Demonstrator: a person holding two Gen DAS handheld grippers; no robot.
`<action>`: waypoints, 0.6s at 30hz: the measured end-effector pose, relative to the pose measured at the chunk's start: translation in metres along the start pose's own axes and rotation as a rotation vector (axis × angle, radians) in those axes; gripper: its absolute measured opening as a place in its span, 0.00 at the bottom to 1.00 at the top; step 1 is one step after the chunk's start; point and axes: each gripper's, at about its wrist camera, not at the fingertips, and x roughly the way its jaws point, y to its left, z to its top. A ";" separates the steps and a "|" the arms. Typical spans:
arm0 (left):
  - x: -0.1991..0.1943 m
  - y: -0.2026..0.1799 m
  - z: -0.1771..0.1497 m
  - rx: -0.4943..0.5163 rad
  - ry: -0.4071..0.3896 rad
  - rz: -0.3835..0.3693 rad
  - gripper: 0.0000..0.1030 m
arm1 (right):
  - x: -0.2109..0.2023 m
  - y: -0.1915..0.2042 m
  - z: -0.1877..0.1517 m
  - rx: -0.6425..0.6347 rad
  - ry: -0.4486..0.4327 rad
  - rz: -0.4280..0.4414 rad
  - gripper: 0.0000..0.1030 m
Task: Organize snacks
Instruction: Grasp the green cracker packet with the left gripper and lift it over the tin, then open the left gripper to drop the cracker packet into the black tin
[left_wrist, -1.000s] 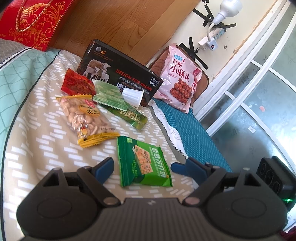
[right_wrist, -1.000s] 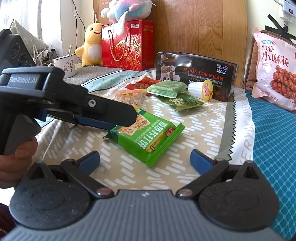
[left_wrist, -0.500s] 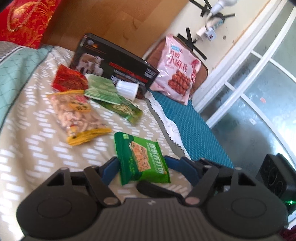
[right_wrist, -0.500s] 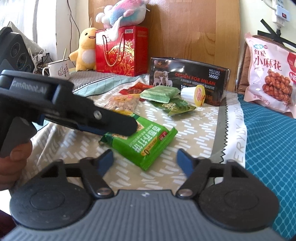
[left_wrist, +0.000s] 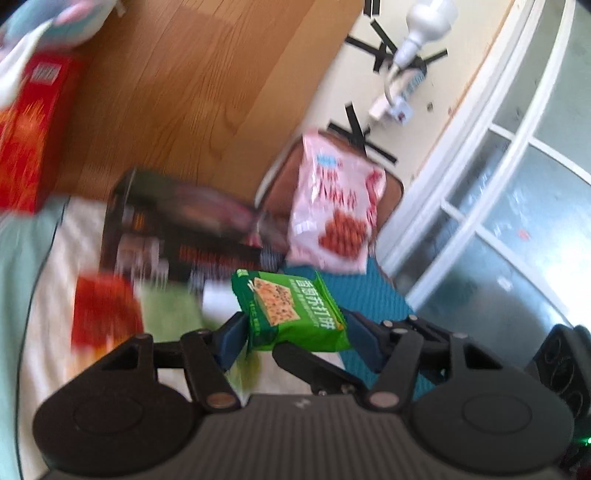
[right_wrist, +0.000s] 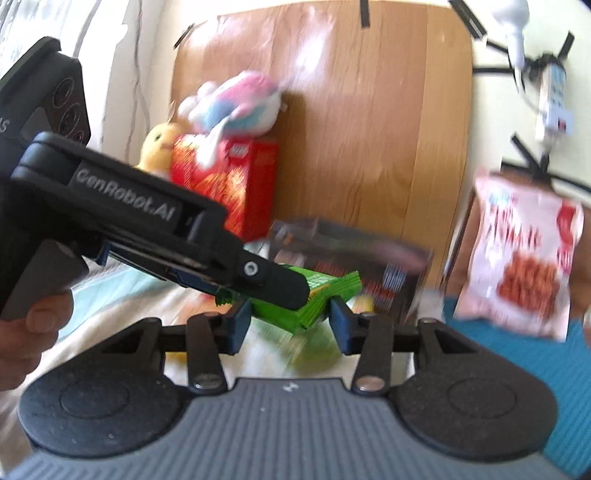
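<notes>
The green cracker packet (left_wrist: 288, 306) hangs in the air above the bed, lifted off the patterned cloth. My left gripper (left_wrist: 295, 334) has its blue pads against the packet's two long sides, jaws still closing. My right gripper (right_wrist: 290, 319) holds the same packet (right_wrist: 332, 286) from the other end, its jaws also closing with the pads against the wrapper. The left gripper's black body (right_wrist: 147, 221), held in a hand (right_wrist: 33, 332), crosses the right wrist view and hides part of the packet. One right finger (left_wrist: 314, 365) shows under the packet in the left wrist view.
Blurred behind are a black box (left_wrist: 192, 225), a pink snack bag (left_wrist: 332, 206) leaning on a brown cushion, a red packet (left_wrist: 107, 310) and a green one on the cloth. A red gift box (right_wrist: 229, 184) with plush toys (right_wrist: 236, 99) stands against the wooden headboard. A glass door is at the right.
Both grippers have closed from wide open onto the green packet and raised it off the cloth. The views now tilt upward and are blurred.
</notes>
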 end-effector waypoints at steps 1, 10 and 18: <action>0.007 0.004 0.012 0.001 -0.009 0.003 0.58 | 0.009 -0.007 0.007 0.007 -0.014 -0.007 0.47; 0.097 0.039 0.076 -0.045 0.003 0.088 0.58 | 0.105 -0.077 0.041 0.159 0.024 -0.037 0.48; 0.081 0.037 0.056 -0.024 -0.051 0.123 0.65 | 0.100 -0.087 0.022 0.213 0.026 -0.091 0.53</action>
